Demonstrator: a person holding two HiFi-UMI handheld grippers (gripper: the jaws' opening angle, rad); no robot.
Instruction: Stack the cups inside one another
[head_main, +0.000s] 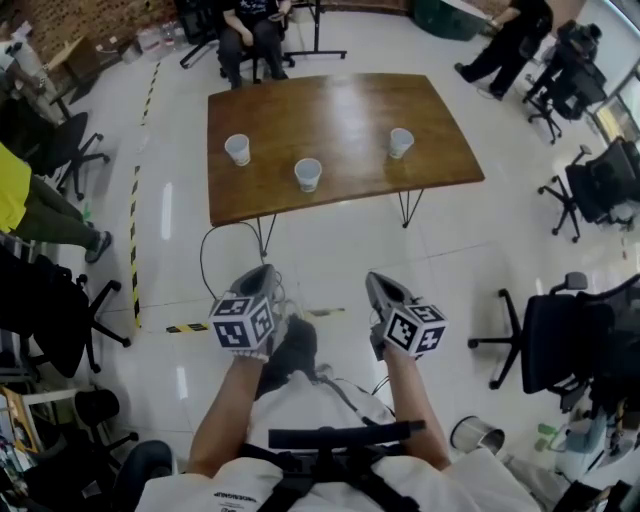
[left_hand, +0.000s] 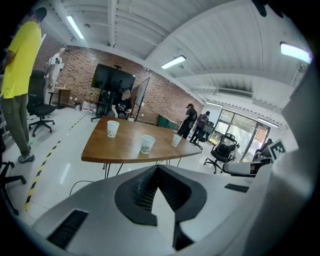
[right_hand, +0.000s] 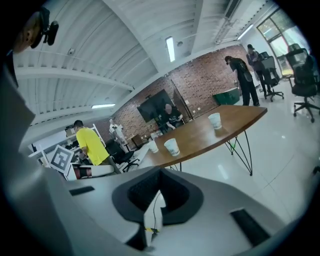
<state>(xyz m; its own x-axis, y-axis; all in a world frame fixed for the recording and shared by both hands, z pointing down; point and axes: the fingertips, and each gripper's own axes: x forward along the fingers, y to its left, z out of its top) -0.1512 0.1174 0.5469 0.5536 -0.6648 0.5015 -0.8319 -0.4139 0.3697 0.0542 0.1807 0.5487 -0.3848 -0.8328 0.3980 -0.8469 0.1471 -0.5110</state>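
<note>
Three white paper cups stand upright and apart on a brown wooden table (head_main: 350, 190): a left cup (head_main: 237, 149), a middle cup (head_main: 308, 174) near the front edge, and a right cup (head_main: 400, 142). My left gripper (head_main: 262, 275) and right gripper (head_main: 380, 286) hover over the floor short of the table, both shut and holding nothing. The left gripper view shows the cups (left_hand: 147, 144) ahead over its shut jaws. From the right gripper view, the middle cup (right_hand: 171, 146) is the nearest.
Office chairs stand at the right (head_main: 560, 345) and left (head_main: 50, 320). A cable (head_main: 215, 240) loops on the floor under the table's front. Yellow-black tape (head_main: 134, 240) marks the floor at the left. People are seated and standing beyond the table. A metal bin (head_main: 477, 435) sits at the lower right.
</note>
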